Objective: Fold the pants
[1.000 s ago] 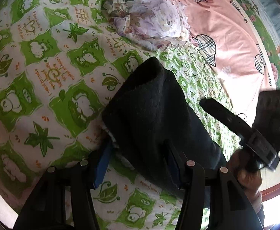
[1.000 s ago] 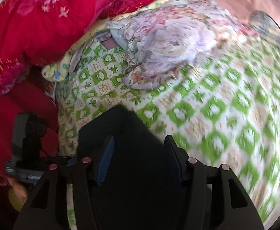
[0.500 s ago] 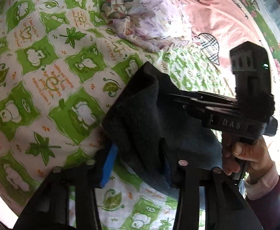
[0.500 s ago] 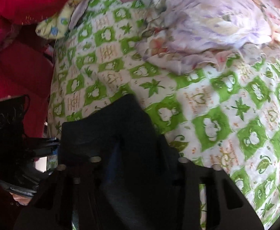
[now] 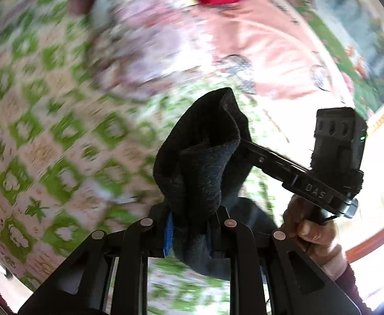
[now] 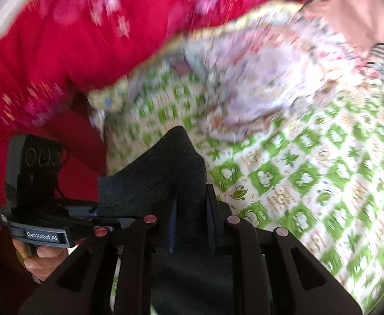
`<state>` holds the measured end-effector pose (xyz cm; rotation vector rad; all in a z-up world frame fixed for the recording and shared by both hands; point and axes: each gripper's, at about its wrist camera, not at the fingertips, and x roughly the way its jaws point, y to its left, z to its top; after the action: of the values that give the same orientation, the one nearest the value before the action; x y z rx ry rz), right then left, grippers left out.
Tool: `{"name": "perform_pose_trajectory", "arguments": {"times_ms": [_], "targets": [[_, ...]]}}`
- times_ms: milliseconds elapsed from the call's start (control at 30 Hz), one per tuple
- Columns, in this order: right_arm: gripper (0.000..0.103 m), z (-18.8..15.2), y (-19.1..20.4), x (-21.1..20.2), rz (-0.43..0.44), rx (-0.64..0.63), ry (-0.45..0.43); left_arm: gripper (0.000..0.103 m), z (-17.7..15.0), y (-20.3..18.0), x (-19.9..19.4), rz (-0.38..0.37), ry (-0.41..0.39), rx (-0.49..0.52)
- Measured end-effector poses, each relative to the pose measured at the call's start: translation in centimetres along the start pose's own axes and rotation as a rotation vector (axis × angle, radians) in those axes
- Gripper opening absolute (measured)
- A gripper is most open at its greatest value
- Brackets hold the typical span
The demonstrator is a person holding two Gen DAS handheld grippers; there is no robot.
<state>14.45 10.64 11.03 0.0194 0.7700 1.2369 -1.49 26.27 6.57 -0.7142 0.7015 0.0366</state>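
Note:
The black pants (image 5: 205, 157) hang bunched above the green and white patterned bedsheet (image 5: 47, 136). My left gripper (image 5: 189, 233) has its jaws closing and its blue pads press on a fold of the dark cloth. In the right wrist view my right gripper (image 6: 190, 225) is likewise closing, pinching the pants (image 6: 160, 181) between its pads. Each view shows the other gripper: the right one (image 5: 244, 144) enters the cloth from the right, the left one (image 6: 94, 211) from the left, both held by a person's hand (image 5: 310, 231).
A crumpled lilac floral cloth (image 6: 265, 89) lies on the bed beyond the pants. A red quilt (image 6: 87, 39) is piled at the back left. A pink sheet (image 5: 270, 47) covers the far right of the bed. Both views are motion-blurred.
Both grippers closed onto the pants, which lay flat on the sheet a second ago. The cloth has been lifted off the bed into a bunched fold between them.

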Motion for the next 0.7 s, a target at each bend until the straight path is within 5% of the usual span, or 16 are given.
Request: {"name": "perform_pose_trajectory", "arguments": {"times_ms": [267, 700], "targets": [[0.020, -4.0, -0.4, -11.8, -0.033, 0.114, -0.269, 0.018, -0.5, -10.5, -1.1, -0.135, 0.006, 0.226], [0.019, -12.2, -3.7, -20.0, -0.110, 0.279, -0.416, 0.018, -6.5, -20.0, 3.1, -0.206, 0.113, 0.409]]}}
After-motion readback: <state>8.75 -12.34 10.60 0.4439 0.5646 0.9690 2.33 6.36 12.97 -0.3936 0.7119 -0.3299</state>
